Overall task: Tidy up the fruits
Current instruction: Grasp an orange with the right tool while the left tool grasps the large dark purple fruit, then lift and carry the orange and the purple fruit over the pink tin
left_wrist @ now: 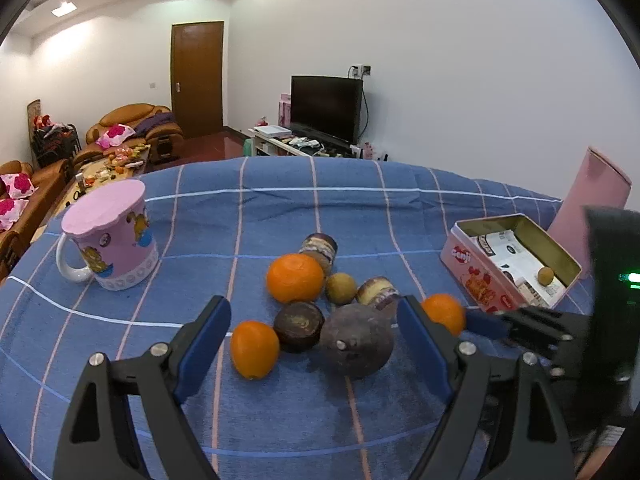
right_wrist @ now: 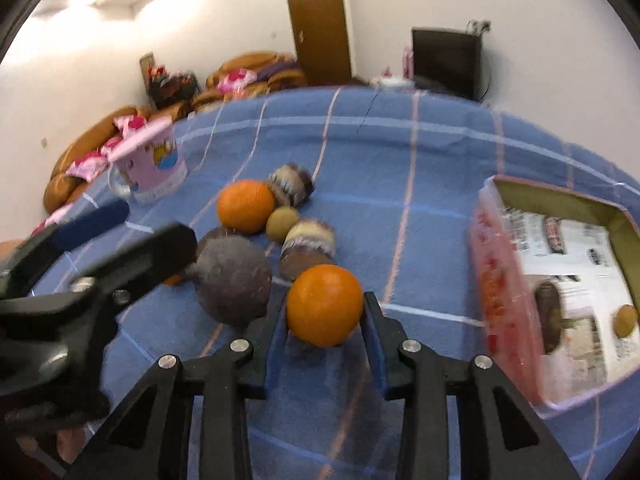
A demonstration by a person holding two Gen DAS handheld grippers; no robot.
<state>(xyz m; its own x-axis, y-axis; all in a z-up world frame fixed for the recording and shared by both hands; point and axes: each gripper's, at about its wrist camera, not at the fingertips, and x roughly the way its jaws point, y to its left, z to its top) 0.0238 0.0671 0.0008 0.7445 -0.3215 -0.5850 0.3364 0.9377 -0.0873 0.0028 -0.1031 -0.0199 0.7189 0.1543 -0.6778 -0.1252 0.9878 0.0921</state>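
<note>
Right fingers: we have the right gripper clamped on a small round orange fruit, its blue pads touching both sides of it.
Left fingers: our left gripper stands wide apart and holds nothing; between its tips lie a second small orange fruit, a dark brown flat-topped fruit and a large dull purple-grey round fruit.
Just ahead of the right fingers: the loose pile on the blue checked cloth of the bench, with a bigger orange, a small green-brown round fruit and two striped purple-and-cream pieces touching one another.
To the right of the right fingers: an open pink rectangular tin lined with printed paper; one small tan fruit and a dark blurred item already lie in it.
Far left of both: a pink cartoon mug with a pink lid, well apart from the pile.
Step in hand, as we judge it: carrying the held orange to the tin.
Doing it well: we should lift clear of the purple-grey fruit beside the fingers, so the pile does not roll; cross the tin's near wall high enough not to knock it; lower onto bare paper away from the fruit inside; part the fingers only when the orange rests, since it will roll.
Left side: we keep it off the carrying path.
</note>
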